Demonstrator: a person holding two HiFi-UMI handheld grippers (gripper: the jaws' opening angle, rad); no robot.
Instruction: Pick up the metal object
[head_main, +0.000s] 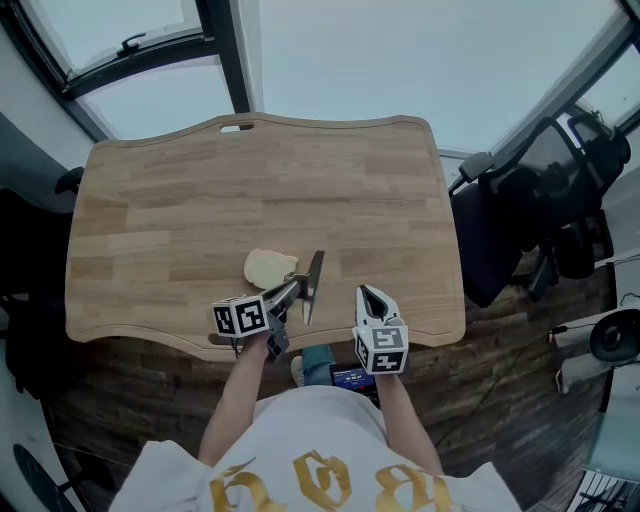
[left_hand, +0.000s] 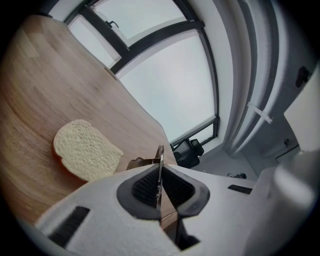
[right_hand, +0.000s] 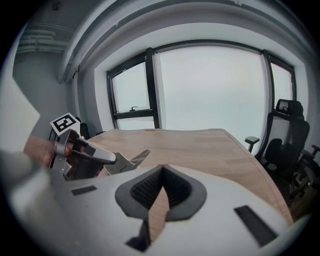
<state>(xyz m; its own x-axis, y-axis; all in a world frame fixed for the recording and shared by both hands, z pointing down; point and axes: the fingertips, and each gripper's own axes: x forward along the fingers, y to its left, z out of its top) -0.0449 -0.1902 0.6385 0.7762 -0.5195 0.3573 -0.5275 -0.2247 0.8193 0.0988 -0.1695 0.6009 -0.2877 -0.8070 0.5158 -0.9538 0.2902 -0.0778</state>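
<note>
Shiny metal object (head_main: 313, 284), matt wooden table (head_main: 250, 190)

Metal object (left_hand: 159, 155): seen edge-on, shape unreadable, lower part hidden between fingers (left_hand: 142, 186) of left gripper (left_hand: 160, 181). Bench (left_hand: 30, 100): cut off at 9 o'clock.

White T-shirt (head_main: 322, 452), gold lettering across front, short sleeves. Left tool (head_main: 297, 288): pale grey shell, black ribbed pads (left_hand: 145, 186), cube (head_main: 240, 318) with black-and-white square markers. Right tool (head_main: 366, 293): same shell, matching marker cube (head_main: 381, 349).

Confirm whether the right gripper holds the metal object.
No, the right gripper is empty; the left gripper clamps the metal object.
</note>
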